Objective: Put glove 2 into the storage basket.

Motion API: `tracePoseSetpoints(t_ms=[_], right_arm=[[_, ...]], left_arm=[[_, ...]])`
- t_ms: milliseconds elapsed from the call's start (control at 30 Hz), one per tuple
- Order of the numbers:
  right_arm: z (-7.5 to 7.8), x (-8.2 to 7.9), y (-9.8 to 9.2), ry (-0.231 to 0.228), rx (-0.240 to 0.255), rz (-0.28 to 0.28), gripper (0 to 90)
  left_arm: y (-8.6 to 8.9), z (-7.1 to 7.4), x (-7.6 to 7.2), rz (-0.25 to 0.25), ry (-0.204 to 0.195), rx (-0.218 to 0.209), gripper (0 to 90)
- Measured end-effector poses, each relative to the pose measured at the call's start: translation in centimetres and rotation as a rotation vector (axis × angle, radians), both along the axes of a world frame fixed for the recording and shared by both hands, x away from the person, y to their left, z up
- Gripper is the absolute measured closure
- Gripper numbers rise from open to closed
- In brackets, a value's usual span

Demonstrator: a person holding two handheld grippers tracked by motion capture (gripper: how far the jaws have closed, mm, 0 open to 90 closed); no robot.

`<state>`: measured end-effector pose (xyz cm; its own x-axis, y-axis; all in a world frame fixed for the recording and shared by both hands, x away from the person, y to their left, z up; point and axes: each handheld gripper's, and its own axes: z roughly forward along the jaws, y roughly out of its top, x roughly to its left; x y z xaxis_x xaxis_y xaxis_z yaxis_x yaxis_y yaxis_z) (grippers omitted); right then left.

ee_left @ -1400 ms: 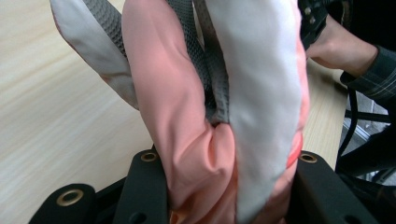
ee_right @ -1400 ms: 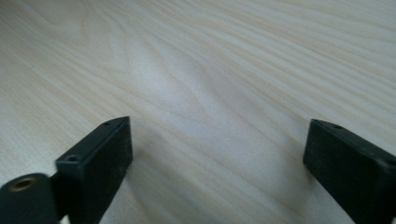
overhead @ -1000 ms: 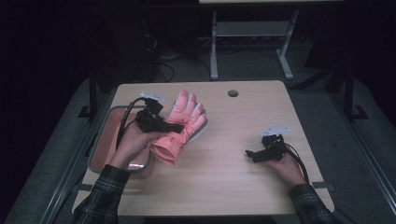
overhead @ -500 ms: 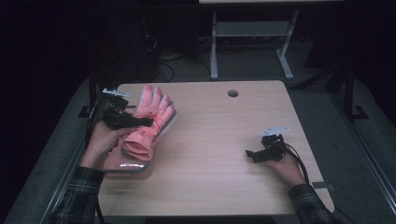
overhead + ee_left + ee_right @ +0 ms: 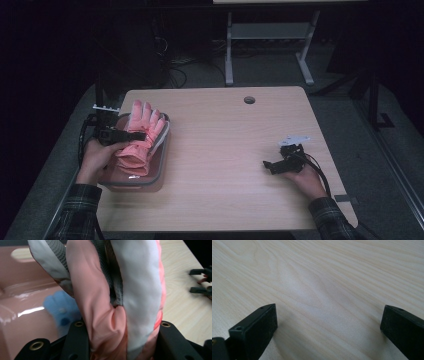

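My light wooden table (image 5: 225,150) has a round hole (image 5: 249,100) near its far edge. Beyond it I see a metal stand (image 5: 270,45) and loose cables (image 5: 175,65) on the grey floor (image 5: 350,110).

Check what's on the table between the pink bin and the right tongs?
Nothing: bare wooden table between the pink bin and the right tongs, clear in the high view.

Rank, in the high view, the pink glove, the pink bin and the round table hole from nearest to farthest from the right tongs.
1. Round table hole: at the far edge, up and left of the right tongs.
2. Pink glove: far left, clamped in the left tongs.
3. Pink bin: beneath the glove; near rim too close to call against it.
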<state>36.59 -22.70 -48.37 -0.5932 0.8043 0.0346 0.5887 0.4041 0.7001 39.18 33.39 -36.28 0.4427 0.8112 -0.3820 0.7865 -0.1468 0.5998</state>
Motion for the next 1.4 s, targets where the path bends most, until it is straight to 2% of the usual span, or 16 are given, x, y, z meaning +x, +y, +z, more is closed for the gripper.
tracePoseSetpoints(t_ms=[133,367,433,467,567,833,867,900,1033,1067,1100,1167,1300,1367,1400], right_arm=[[0.0,0.0,0.0,0.000,0.001,0.000,0.4],[0.0,0.0,0.0,0.000,0.000,0.000,0.4],[0.0,0.0,0.0,0.000,0.001,0.000,0.4],[0.0,0.0,0.0,0.000,0.000,0.000,0.4],[0.0,0.0,0.0,0.000,0.000,0.000,0.4],[0.0,0.0,0.0,-0.004,-0.001,0.001,0.4],[0.0,0.0,0.0,-0.004,-0.001,0.001,0.3],[0.0,0.0,0.0,0.001,0.000,0.000,0.4],[0.0,0.0,0.0,-0.001,0.001,0.000,0.4],[0.0,0.0,0.0,-0.001,0.001,0.000,0.4],[0.0,0.0,0.0,-0.001,0.001,0.000,0.3],[0.0,0.0,0.0,0.000,0.000,0.000,0.4],[0.0,0.0,0.0,-0.004,-0.001,0.001,0.4],[0.0,0.0,0.0,-0.003,-0.002,0.001,0.4],[0.0,0.0,0.0,-0.003,-0.002,0.001,0.4]], left_arm=[[0.4,-0.7,0.2,0.014,0.016,-0.008,61.5],[1.2,-2.2,0.6,0.044,0.048,-0.047,61.1],[1.2,-2.2,0.6,0.053,0.053,-0.031,60.9],[1.1,-2.4,0.6,0.057,0.063,0.006,60.9],[1.2,-3.3,0.9,0.051,0.088,-0.015,59.8],[0.2,-4.1,1.2,0.032,0.107,0.026,49.2],[0.2,-4.2,1.3,0.034,0.104,0.027,49.2],[0.3,-4.1,1.3,0.032,0.101,0.024,43.1],[0.7,-3.5,1.2,0.039,0.076,0.030,29.3],[0.9,-2.8,1.1,0.046,0.044,0.040,26.6],[1.0,-2.4,1.1,0.044,0.033,0.059,24.5],[1.2,-1.8,1.0,0.041,0.022,0.088,21.4],[1.4,-0.9,0.8,0.037,0.001,0.120,18.7],[1.6,-0.5,0.6,0.043,-0.012,0.085,16.3],[1.6,-0.5,0.6,0.043,-0.012,0.085,16.3]])
